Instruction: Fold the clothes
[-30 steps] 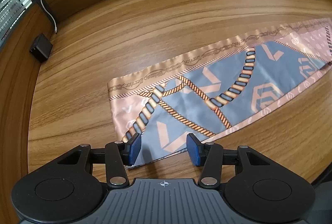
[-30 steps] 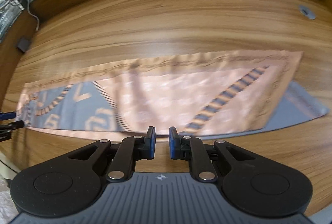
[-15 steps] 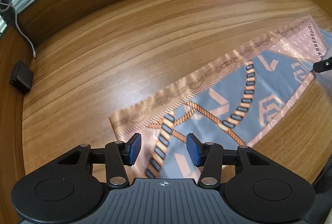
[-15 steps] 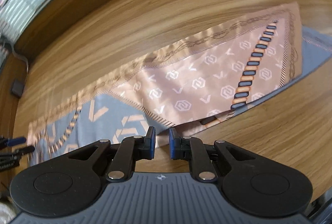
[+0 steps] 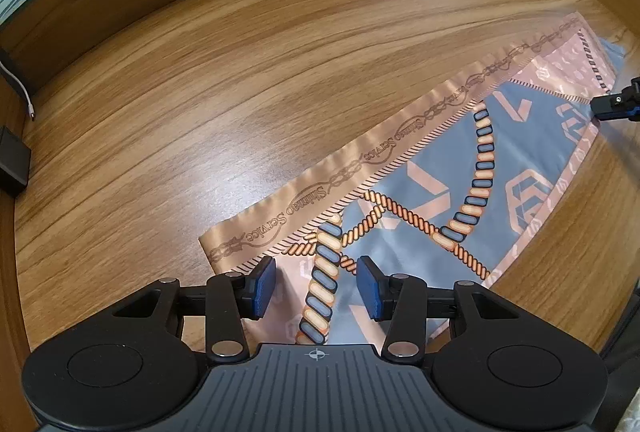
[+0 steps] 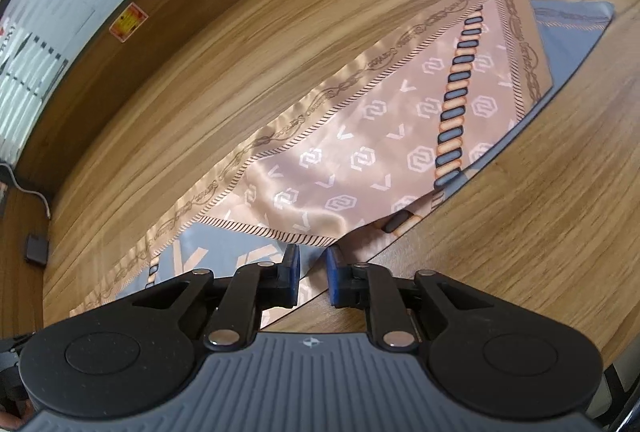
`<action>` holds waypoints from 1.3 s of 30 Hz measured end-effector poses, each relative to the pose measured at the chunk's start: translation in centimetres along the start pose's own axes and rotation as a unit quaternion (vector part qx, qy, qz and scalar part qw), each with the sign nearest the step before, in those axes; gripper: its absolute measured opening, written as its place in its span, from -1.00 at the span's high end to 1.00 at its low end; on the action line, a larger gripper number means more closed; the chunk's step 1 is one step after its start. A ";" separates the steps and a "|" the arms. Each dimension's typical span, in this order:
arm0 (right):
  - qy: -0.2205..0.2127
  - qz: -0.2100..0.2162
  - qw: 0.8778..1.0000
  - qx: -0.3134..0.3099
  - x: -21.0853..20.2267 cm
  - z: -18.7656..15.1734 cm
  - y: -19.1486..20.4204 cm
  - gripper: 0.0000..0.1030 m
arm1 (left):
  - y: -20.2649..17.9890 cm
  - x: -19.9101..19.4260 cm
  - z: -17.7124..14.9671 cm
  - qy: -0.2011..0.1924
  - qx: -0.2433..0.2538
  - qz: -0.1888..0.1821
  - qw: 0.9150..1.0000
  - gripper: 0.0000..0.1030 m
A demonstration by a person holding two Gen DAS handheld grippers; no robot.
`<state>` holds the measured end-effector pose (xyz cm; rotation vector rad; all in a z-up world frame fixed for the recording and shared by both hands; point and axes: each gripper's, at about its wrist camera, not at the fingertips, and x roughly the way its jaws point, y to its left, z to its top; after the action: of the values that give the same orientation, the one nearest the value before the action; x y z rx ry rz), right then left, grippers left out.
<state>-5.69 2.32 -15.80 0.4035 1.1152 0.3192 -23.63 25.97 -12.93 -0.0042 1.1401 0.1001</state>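
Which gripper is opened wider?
The left gripper: its blue pads sit far apart over the scarf. The right gripper shows only a narrow gap.

Even, bright indoor light falls on the wooden table (image 5: 224, 99), leaving a pale glare patch just beyond the satin scarf (image 5: 460, 167), whose sheen glints in the right wrist view, while fisheye bending curves the table's edges and its far side blurs slightly.
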 end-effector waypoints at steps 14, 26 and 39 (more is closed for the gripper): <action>0.002 -0.025 1.000 -0.014 -2.6 -0.6 0.1 1.00 | 1.0 -0.1 -0.3 -0.008 0.002 -0.016 1.000 0.02; 0.012 -0.016 1.000 -0.007 -1.4 -0.4 -0.1 0.92 | -1.2 -2.7 -0.9 -0.037 0.049 -0.036 0.997 0.05; 0.003 0.002 1.000 0.003 -1.2 0.6 0.0 1.00 | -7.5 -3.4 -0.6 -0.055 0.116 -0.092 0.987 0.05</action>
<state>-5.63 1.73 -14.61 0.4101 1.1210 0.3222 -24.96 18.25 -10.50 0.1017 1.0314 -0.1957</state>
